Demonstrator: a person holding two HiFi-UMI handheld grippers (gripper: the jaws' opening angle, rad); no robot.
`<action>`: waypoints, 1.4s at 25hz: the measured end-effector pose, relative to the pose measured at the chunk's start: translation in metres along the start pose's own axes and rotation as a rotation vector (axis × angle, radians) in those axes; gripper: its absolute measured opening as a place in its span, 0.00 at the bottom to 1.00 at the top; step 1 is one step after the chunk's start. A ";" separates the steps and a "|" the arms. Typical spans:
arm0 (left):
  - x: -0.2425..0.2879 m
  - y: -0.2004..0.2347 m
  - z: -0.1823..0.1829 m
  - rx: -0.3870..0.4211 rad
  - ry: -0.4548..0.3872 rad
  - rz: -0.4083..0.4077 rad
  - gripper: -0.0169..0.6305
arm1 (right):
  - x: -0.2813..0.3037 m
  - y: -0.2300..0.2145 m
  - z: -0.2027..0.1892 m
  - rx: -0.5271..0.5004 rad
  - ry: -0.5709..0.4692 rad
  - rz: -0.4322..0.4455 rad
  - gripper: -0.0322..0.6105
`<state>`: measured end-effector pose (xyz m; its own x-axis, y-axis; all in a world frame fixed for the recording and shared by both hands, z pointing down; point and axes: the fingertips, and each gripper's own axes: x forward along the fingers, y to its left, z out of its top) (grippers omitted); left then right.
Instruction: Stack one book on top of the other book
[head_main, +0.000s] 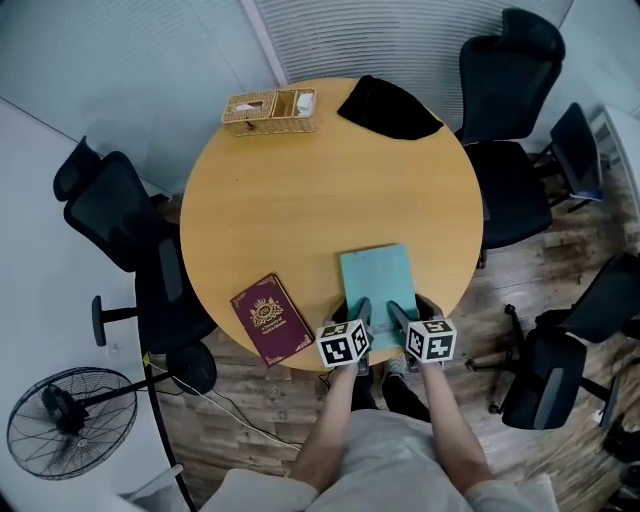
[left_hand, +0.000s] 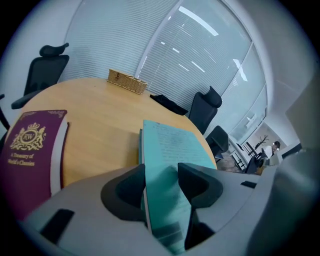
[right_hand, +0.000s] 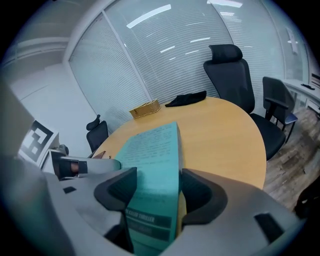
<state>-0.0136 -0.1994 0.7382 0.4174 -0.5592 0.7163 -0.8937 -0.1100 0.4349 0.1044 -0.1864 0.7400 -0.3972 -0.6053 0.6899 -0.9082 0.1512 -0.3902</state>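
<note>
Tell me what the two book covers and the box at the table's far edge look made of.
Teal book: matte paper or thin card, flat and glare-free, with printed text. Maroon book: smooth, probably a hard cover, with a gold crest stamped on it; a pale page block shows at its edge. Box: tan woven wicker or rattan, its weave visible.

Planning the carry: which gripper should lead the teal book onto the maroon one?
Probably left: the left gripper grips the teal book on the side nearer the maroon book; right gripper grips too.
</note>
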 end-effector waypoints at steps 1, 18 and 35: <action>-0.006 0.003 0.002 -0.007 -0.011 0.006 0.36 | -0.001 0.006 0.002 -0.014 -0.002 0.008 0.49; -0.107 0.104 0.022 -0.160 -0.191 0.209 0.36 | 0.035 0.143 0.008 -0.207 0.034 0.224 0.48; -0.181 0.219 0.014 -0.244 -0.258 0.304 0.36 | 0.081 0.272 -0.025 -0.350 0.112 0.349 0.48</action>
<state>-0.2874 -0.1333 0.6963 0.0605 -0.7256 0.6855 -0.8915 0.2696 0.3641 -0.1779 -0.1754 0.7051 -0.6792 -0.3874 0.6234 -0.7010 0.5938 -0.3948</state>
